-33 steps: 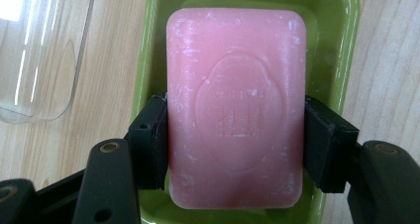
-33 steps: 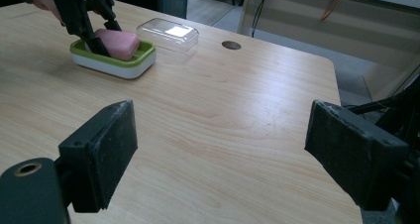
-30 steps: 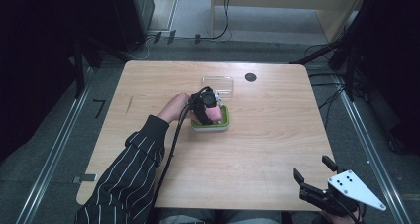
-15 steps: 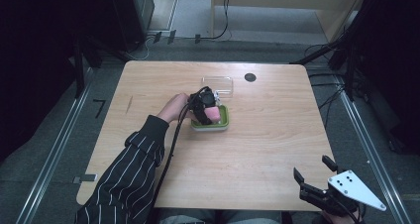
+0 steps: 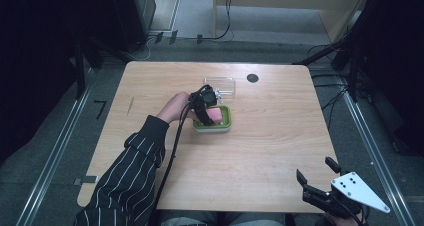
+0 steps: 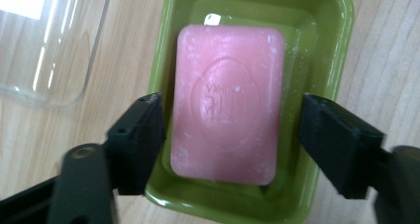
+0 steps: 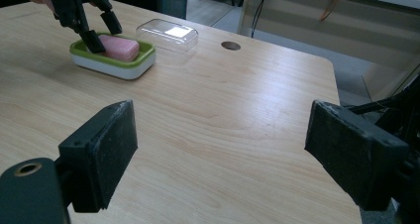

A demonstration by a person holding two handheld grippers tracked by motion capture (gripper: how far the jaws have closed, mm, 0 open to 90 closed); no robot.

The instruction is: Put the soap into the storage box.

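Note:
A pink soap bar point(image 6: 228, 100) lies flat in a green soap dish point(image 6: 327, 50) at the middle of the table. My left gripper point(image 6: 233, 120) points down over the dish, one jaw on each long side of the bar. Its jaws have just been opening, and a thin gap shows between each pad and the soap. In the high view the person's hand holds this gripper point(image 5: 210, 108) above the dish point(image 5: 225, 126). My right gripper point(image 5: 315, 169) rests open at the table's near right corner with nothing between its fingers point(image 7: 101, 154).
A clear plastic lid point(image 5: 220, 86) lies just beyond the dish, touching or almost touching it. A small dark round hole point(image 5: 252, 78) sits near the table's far edge. A striped sleeve point(image 5: 130, 176) crosses the near left part of the wooden table point(image 5: 280, 126).
The left gripper stays over the dish, and its jaws look slightly wider apart around the soap. The right gripper has not moved.

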